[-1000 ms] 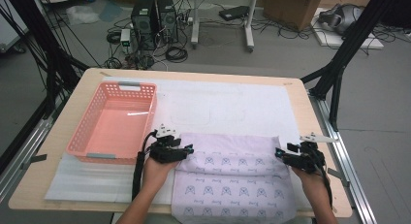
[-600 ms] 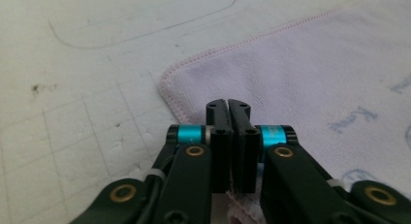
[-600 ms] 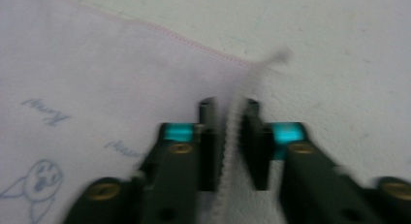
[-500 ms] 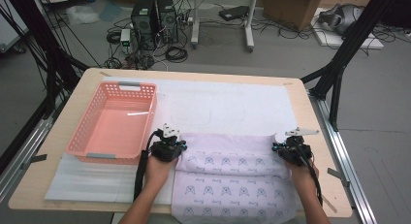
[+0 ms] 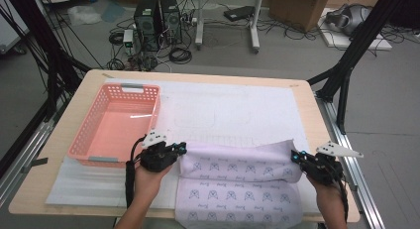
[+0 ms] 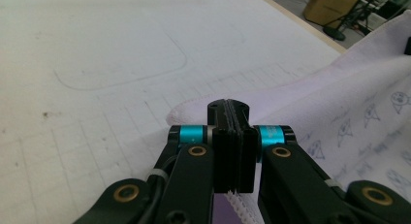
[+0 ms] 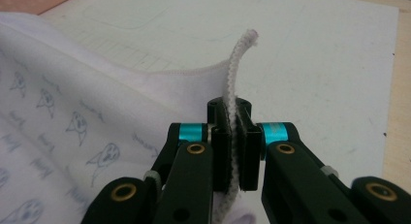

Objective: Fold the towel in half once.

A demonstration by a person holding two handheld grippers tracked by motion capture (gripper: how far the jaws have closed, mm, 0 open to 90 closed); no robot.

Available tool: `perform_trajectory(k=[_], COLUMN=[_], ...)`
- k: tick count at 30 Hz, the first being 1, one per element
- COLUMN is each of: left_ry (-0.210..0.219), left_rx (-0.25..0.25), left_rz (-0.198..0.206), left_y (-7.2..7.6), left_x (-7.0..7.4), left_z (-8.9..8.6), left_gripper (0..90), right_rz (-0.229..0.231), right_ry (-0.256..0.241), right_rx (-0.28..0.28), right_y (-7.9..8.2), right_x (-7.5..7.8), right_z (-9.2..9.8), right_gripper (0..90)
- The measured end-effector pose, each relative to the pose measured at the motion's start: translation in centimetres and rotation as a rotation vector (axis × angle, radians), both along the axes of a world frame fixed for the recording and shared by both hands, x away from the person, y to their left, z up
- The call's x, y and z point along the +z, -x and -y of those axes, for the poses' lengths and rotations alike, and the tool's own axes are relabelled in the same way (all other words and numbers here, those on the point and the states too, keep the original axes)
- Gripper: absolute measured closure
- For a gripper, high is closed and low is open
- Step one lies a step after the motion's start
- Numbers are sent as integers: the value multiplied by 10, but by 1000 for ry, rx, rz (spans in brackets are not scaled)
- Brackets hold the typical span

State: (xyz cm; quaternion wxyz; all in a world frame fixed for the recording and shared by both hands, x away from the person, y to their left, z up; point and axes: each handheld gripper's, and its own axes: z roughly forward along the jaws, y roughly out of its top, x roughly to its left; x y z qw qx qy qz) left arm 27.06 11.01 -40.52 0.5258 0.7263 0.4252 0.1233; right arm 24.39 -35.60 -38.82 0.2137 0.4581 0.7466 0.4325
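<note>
- High view: a soft lilac cloth (image 5: 240, 182), printed with small dark line drawings, is lying across the near edge of the wooden worktop (image 5: 317, 120), folded over itself; its near end is cut off by the frame. The left tool (image 5: 182, 149) is pinching the fold's left corner and the right tool (image 5: 293, 156) its right corner. A white foam mat (image 5: 233, 110) with faint drawn outlines is covering the board, and a salmon plastic basket (image 5: 115, 124) with lattice walls is sitting on the left.
- Left gripper view: the black jaws are clenching tight on the cloth (image 6: 339, 103); its stitched hem is showing below the pads. The prints look like tiny faces; no writing is readable.
- Right gripper view: the jaws are gripping a thick, corded hem of the cloth (image 7: 87, 117), which is sticking up past the tips and curling. Cyan rings are banding both fingers.
</note>
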Motion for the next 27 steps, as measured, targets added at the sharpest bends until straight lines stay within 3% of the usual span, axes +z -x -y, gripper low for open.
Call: perform_trajectory(k=[6, 11, 13, 14, 15, 16, 17, 21, 22, 25, 27], left_ry=[14, 5, -18, -20, -20, -21, -21, -23, -22, -28, -31], left_rx=[-33, -59, -74, -79, -72, -70, -63, -77, -74, -58, -54], left_rz=[-22, -57, -70, -70, -71, -68, -59, -7, -5, -22, -27], left_y=[28, 41, 42, 42, 39, 37, 36, 24, 19, 6, 1], left_x=[-9, -21, -27, -29, -31, -32, -32, -31, -32, -34, -35], left_z=[-7, -10, -9, -8, -6, -6, -5, -1, 0, 2, 3], left_gripper=[885, 883, 882, 845, 744, 603, 551, 451, 446, 438, 438], right_rz=[-6, -110, -144, -162, -165, -164, -148, -37, -22, -57, -104], right_ry=[6, 23, 40, 55, 61, 36, 20, -38, -30, -2, 44], right_rx=[43, 73, 69, 58, 39, 19, 10, -41, -40, -42, -36], right_y=[30, 44, 48, 48, 48, 47, 46, 42, 38, 20, 5], right_x=[-7, -21, -30, -34, -35, -34, -32, -17, -16, -22, -31], right_z=[2, 1, 1, 1, 2, 5, 7, 14, 15, 13, 8], right_gripper=[869, 860, 802, 727, 666, 627, 607, 587, 600, 670, 662])
